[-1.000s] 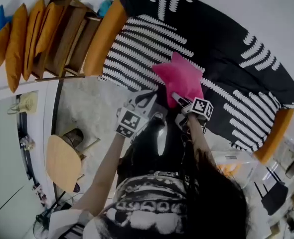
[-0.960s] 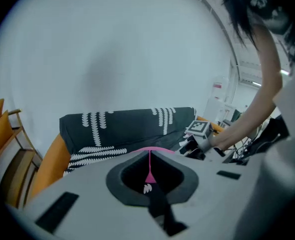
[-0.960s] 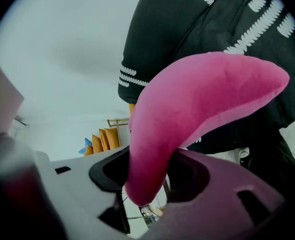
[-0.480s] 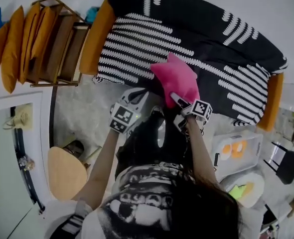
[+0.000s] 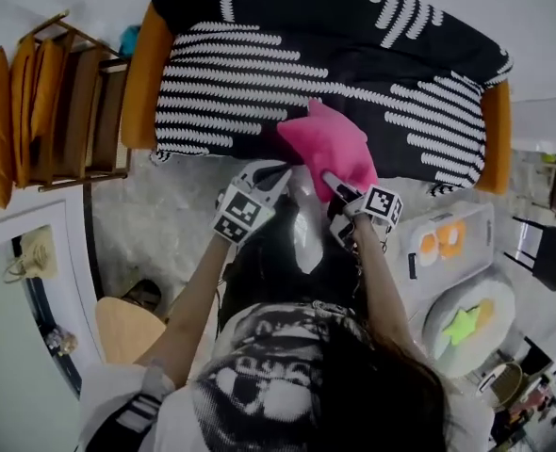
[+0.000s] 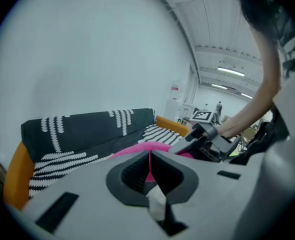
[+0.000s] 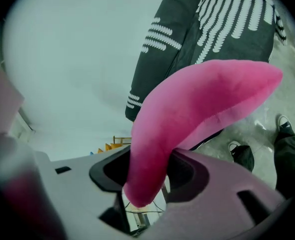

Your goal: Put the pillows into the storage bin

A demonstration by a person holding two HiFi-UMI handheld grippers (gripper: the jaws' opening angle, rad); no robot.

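Observation:
My right gripper (image 5: 342,194) is shut on a pink star-shaped pillow (image 5: 335,147), held up in front of the black sofa with white stripes (image 5: 335,55). In the right gripper view the pillow (image 7: 202,99) fills the space between the pads of my right gripper (image 7: 146,171) and bulges upward. My left gripper (image 5: 259,179) hangs just left of the pillow, apart from it. In the left gripper view my left gripper (image 6: 149,156) is shut, with only a thin slit showing the pink pillow (image 6: 137,148) beyond. A clear storage bin (image 5: 476,219) with orange pillows (image 5: 443,238) stands to the right.
A round white container (image 5: 448,342) with a green star pillow (image 5: 464,325) sits at the lower right. A wooden rack (image 5: 80,111) with orange cushions (image 5: 0,121) stands left of the sofa. A wooden stool (image 5: 127,328) is at the lower left, a black chair (image 5: 542,252) at far right.
The view has swung right, bringing the storage bin and round container into sight. The pink pillow stays in my right gripper. My left gripper has drawn a little closer to it.

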